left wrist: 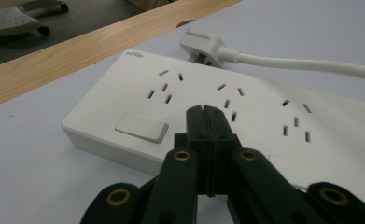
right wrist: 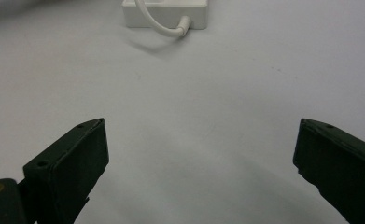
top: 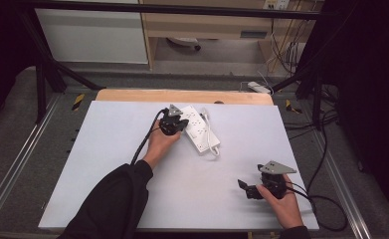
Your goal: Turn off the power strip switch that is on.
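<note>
left gripper view shows the left gripper (left wrist: 206,112) with its jaws pressed fully together, nothing between them, the tips over the top face of the white power strip (left wrist: 245,107) near its middle sockets; whether they touch it i cannot tell. a rocker switch (left wrist: 141,127) sits at the strip's near end, and the white plug (left wrist: 203,46) with its cord lies just beyond the strip. in the high view the strip lies slanted near the middle of the far edge of the tabletop (top: 107,164). the right gripper (right wrist: 199,149) has its jaws spread wide and empty, well apart from the strip, near the tabletop's near right corner
</note>
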Tool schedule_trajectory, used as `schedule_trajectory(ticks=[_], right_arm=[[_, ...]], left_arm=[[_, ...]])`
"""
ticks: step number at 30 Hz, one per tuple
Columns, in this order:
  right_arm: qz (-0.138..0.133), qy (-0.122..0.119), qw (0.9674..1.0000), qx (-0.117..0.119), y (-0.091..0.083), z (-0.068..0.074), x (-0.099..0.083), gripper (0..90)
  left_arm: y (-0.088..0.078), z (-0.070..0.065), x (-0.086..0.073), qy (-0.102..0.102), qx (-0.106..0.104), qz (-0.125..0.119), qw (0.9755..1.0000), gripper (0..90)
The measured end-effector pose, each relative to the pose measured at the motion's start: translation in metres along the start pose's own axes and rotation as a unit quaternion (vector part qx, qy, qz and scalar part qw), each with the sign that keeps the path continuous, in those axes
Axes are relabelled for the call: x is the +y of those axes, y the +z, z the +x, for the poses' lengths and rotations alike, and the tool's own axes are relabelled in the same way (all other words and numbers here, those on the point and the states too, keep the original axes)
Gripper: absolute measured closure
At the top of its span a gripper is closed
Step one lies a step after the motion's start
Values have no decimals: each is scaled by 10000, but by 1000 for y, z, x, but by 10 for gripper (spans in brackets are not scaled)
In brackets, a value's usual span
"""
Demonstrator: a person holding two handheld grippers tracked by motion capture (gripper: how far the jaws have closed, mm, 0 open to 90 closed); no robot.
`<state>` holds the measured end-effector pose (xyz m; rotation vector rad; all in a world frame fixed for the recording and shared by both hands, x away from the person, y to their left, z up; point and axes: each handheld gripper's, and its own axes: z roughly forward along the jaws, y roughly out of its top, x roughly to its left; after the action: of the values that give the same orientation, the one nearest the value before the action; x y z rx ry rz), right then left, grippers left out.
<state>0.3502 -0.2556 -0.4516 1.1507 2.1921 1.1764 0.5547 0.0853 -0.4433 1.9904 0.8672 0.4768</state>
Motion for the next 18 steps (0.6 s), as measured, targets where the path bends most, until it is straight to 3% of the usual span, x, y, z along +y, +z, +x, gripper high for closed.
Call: schedule_trajectory(ticks=[5, 11, 15, 18], right_arm=[[16, -6, 10000, 0, 0, 0, 0, 38], [16, 14, 10000, -1, 0, 0, 0, 38], [22, 19, 10000, 12, 0, 1, 0, 38], [17, 10, 10000, 9, 1, 1, 0, 38]], left_arm=[[1, 1, -1, -1, -66, -28, 10000, 900], [2, 1, -1, 47, 14, 11, 10000, 900], [1, 7, -3, -122, 35, -20, 9999, 900], [1, 8, -3, -88, 1, -23, 10000, 900]])
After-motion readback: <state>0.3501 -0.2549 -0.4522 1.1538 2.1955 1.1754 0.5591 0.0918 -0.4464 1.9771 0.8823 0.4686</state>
